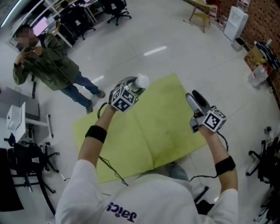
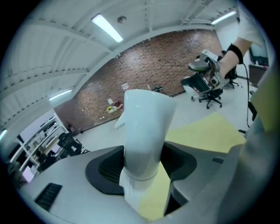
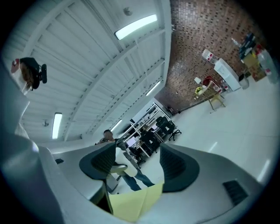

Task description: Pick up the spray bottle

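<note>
In the left hand-held gripper (image 1: 132, 86) sits the bottle (image 2: 144, 127).

Support surface: yellow-green sheet (image 1: 162, 131) spread flat, with fold creases across the middle. What is under it is hidden. A thin black cable (image 1: 111, 168) crosses its near left part; contact with the sheet can't be confirmed.

Around it is glossy white floor (image 1: 144, 39). On the floor: a person (image 1: 52, 65) standing far left, black office chairs (image 1: 118, 11) far centre, and a wooden stool (image 1: 202, 13) far right.
</note>
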